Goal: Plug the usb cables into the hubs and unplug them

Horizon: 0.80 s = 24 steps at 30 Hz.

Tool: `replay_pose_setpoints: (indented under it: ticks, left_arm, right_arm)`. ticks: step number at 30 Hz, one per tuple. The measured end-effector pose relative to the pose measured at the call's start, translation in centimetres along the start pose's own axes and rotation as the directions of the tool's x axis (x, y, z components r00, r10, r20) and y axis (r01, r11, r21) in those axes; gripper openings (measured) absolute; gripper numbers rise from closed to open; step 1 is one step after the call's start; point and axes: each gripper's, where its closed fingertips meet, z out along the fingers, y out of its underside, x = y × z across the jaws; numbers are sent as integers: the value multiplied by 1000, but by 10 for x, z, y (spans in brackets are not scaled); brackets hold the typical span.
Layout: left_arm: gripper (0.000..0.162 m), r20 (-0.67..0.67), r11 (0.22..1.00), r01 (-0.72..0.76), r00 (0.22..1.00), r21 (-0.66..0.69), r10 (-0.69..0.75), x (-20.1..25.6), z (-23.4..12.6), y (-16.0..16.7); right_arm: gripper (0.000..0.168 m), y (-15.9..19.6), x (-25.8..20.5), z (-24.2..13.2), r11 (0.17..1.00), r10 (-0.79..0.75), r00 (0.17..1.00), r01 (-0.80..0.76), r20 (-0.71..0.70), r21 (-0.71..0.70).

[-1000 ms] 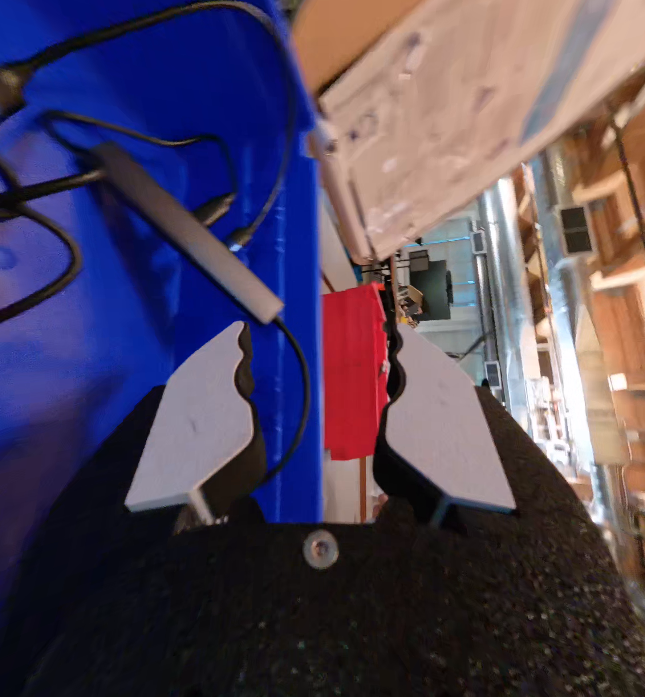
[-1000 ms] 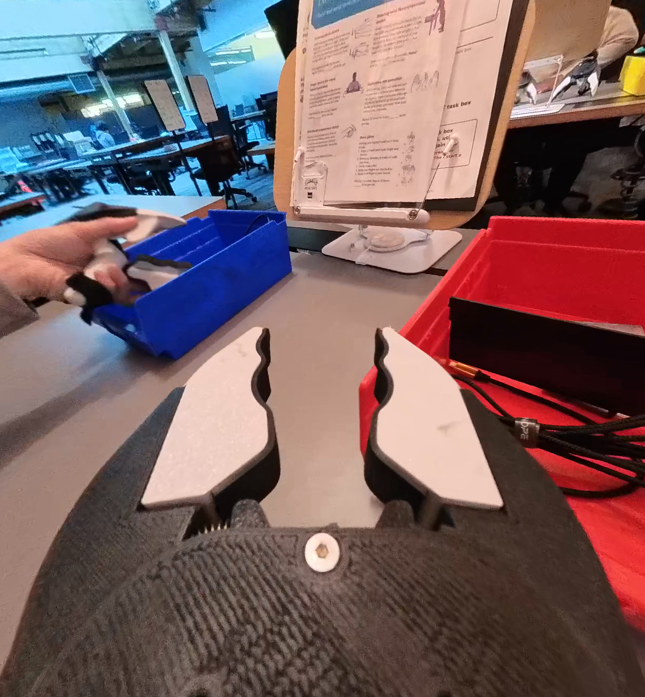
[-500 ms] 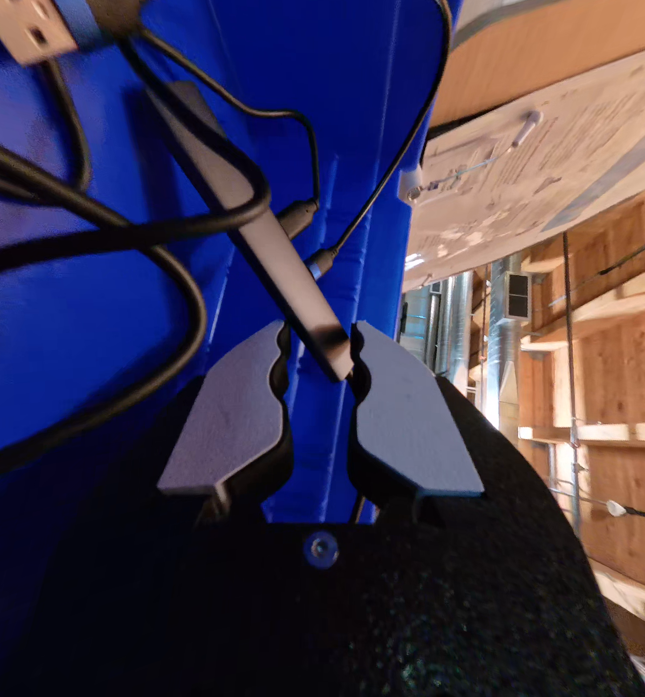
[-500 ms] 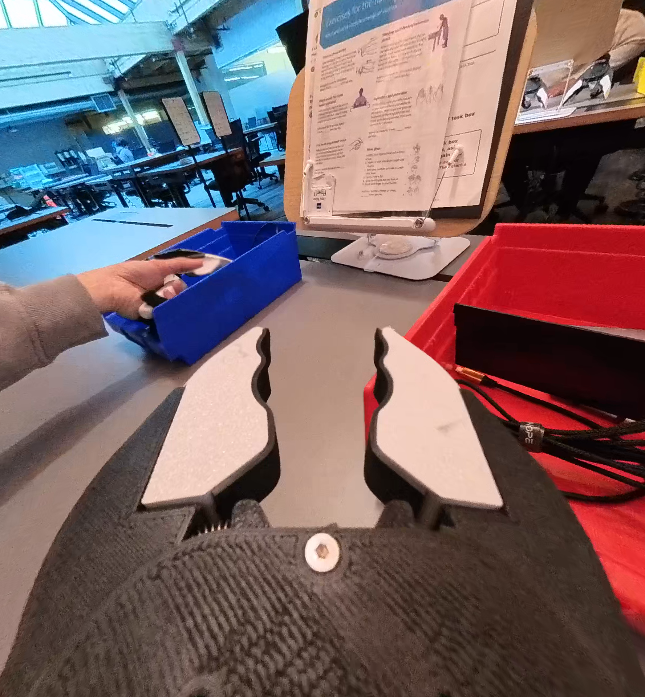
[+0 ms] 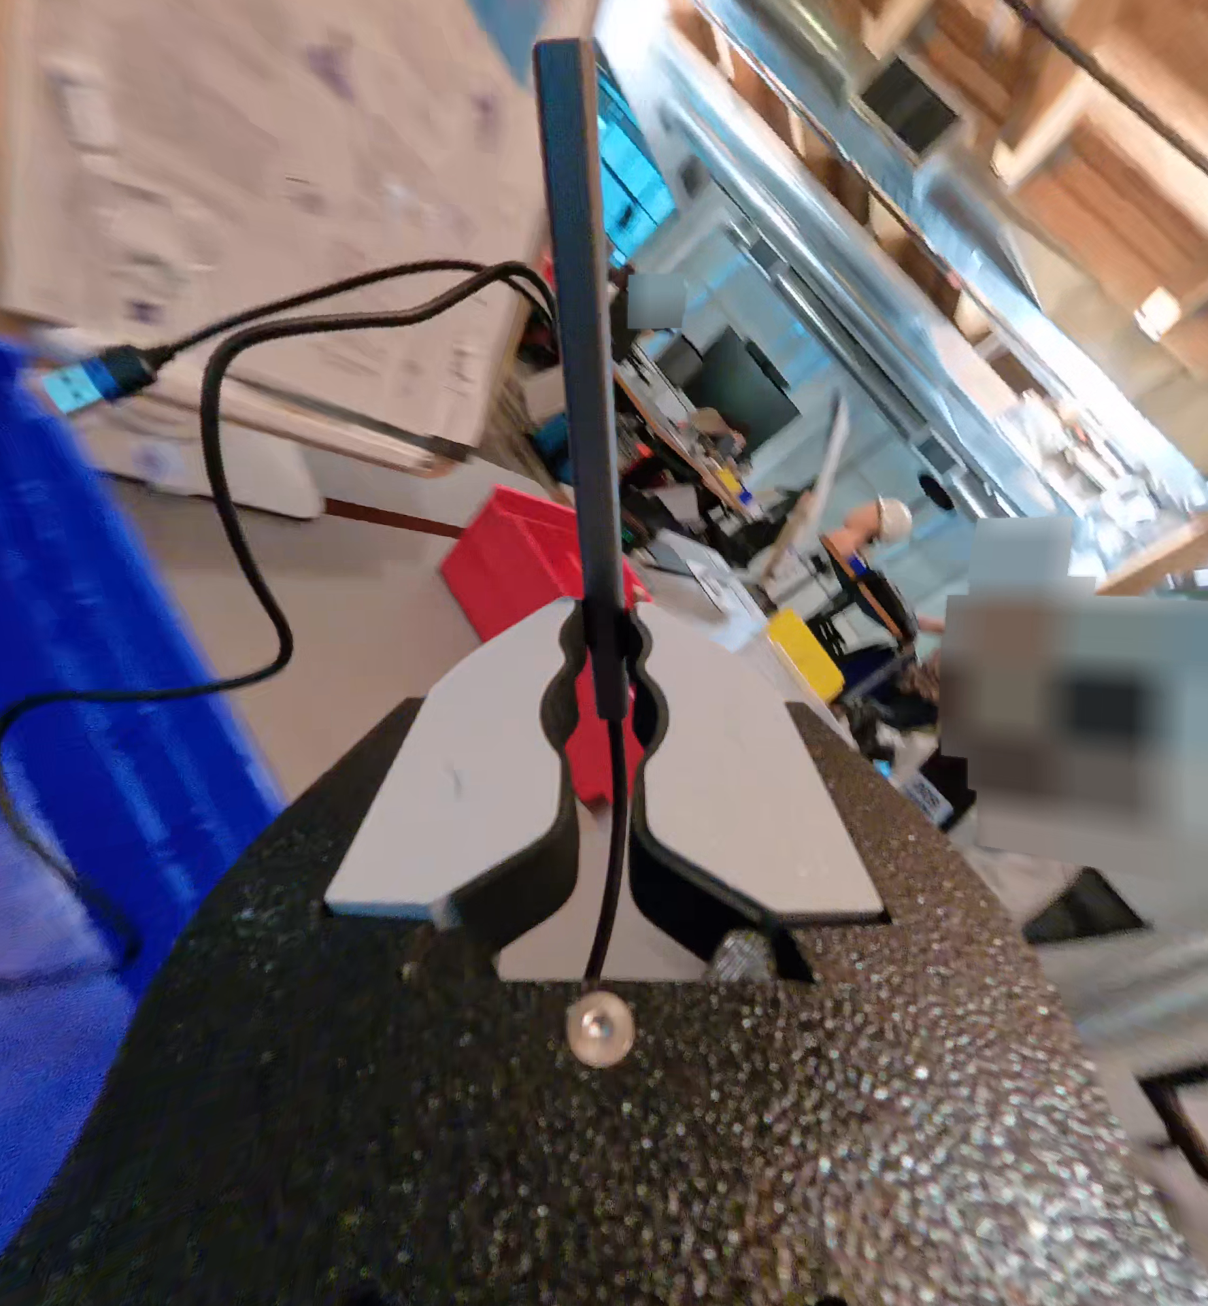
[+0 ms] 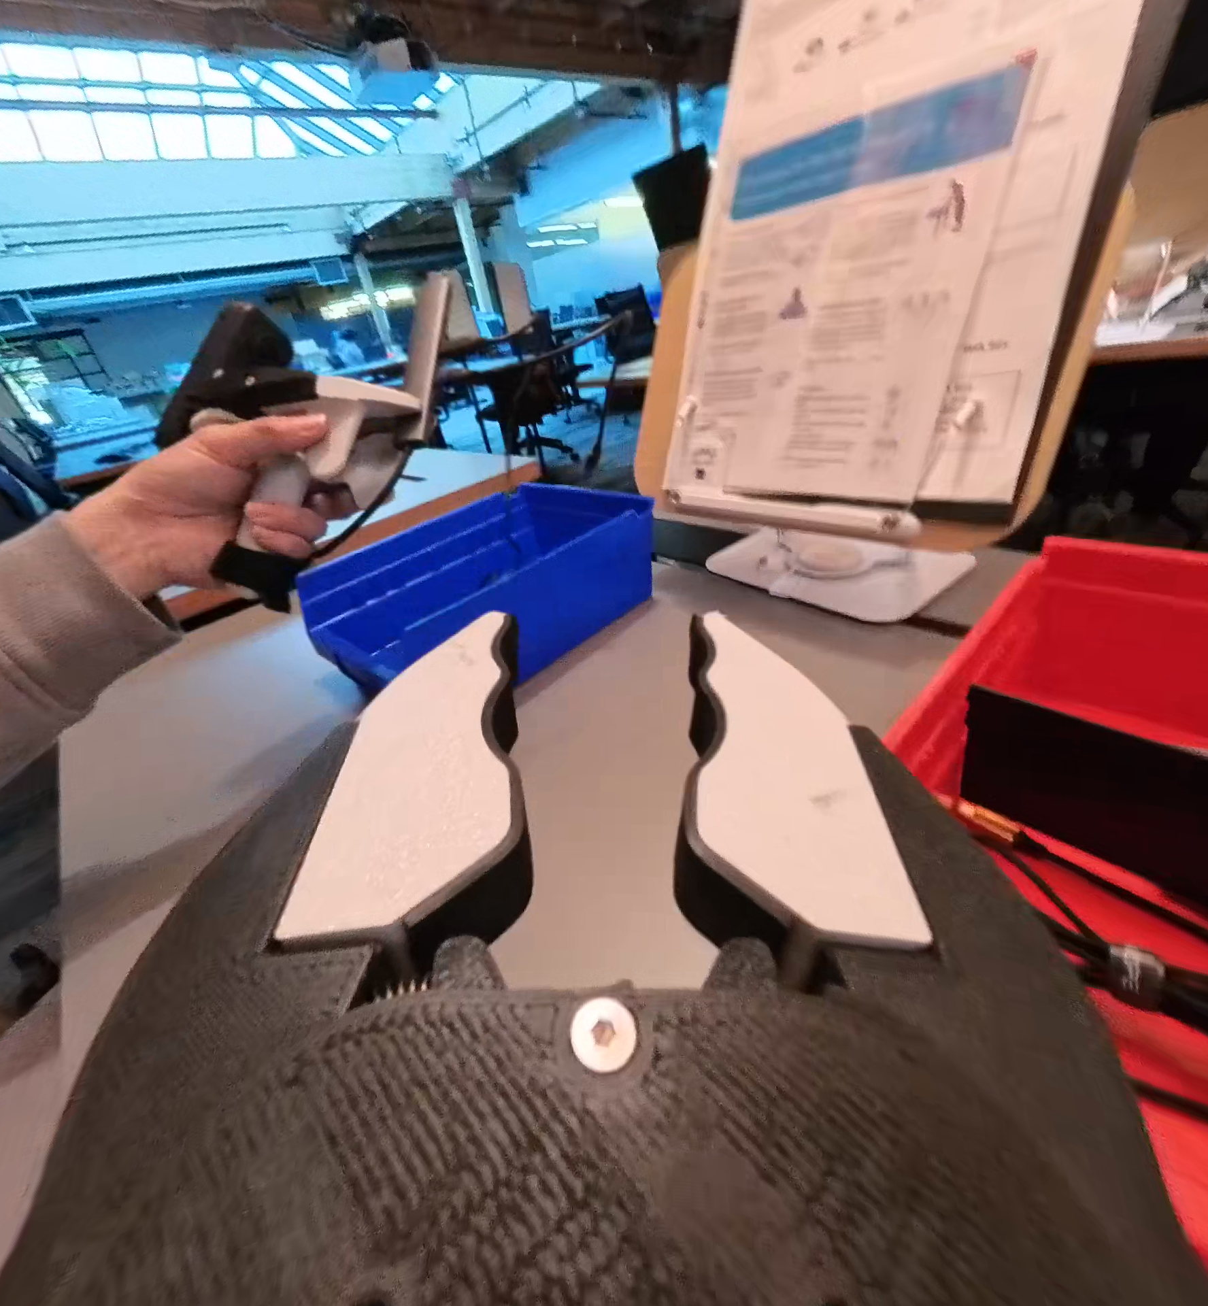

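My left gripper [image 5: 602, 625] is shut on one end of a slim dark grey USB hub [image 5: 576, 318], which stands up beyond the fingertips. Black cables [image 5: 248, 558] hang from the hub toward the blue bin [image 5: 57, 636], and one ends in a loose blue USB plug [image 5: 89, 378]. In the right wrist view the left gripper [image 6: 403, 417] holds the hub [image 6: 426, 353] raised above the blue bin [image 6: 502, 586]. My right gripper [image 6: 601, 629] is open and empty, low over the grey table.
A red bin [image 6: 1110, 678] at the right holds a black box [image 6: 1110, 777] and black cables [image 6: 1152, 968]. A document stand [image 6: 862, 283] with printed sheets stands behind the bins. A hand and grey sleeve [image 6: 43, 622] reach in from the left. The grey table [image 6: 234, 714] lies between the bins.
My left gripper closed on the hub inside the blue bin and lifted it out, with cables trailing. The right gripper stayed open and rose slightly.
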Motion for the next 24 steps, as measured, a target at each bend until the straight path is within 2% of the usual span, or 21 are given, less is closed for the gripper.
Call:
replay_pose_setpoints:
  ticks: [1,3,6,8,10,12,15,18,21,24]
  left_arm:
    - [10,-34,998,-34,999,-50,32,21,0,6]
    - [10,-122,983,-85,990,-164,66,61,1,25]
    - [10,-274,951,-123,961,-283,42,115,-1,62]
    - [9,-330,920,-163,943,-356,39,138,-2,93]
    - [9,-350,887,-224,934,-404,76,154,-2,123]
    - [9,-404,840,-337,901,-425,156,174,-1,151]
    - [9,-476,766,-496,832,-408,285,207,1,184]
    - [9,-446,700,-580,801,-416,399,210,10,207]
    - [9,-383,743,-536,835,-401,396,195,23,218]
    - [10,-334,715,-576,816,-396,472,178,27,243]
  right_arm:
    - [48,-9,-12,-1,998,-59,998,58,27,31]
    - [54,-23,-41,-6,976,-212,974,206,81,72]
    - [51,-54,-62,-20,909,-401,916,401,-31,115]
    - [49,-72,-78,-33,884,-445,893,450,-65,131]
    - [47,-86,-95,-46,901,-408,913,407,-25,151]
    - [37,-102,-111,-62,913,-353,935,340,23,224]
    - [35,-121,-123,-82,898,-331,941,292,70,329]
    - [37,-112,-109,-82,930,-295,953,270,67,250]
    - [43,-92,-97,-74,967,-231,965,213,124,142]
    - [44,-81,-89,-67,983,-161,972,144,171,110]
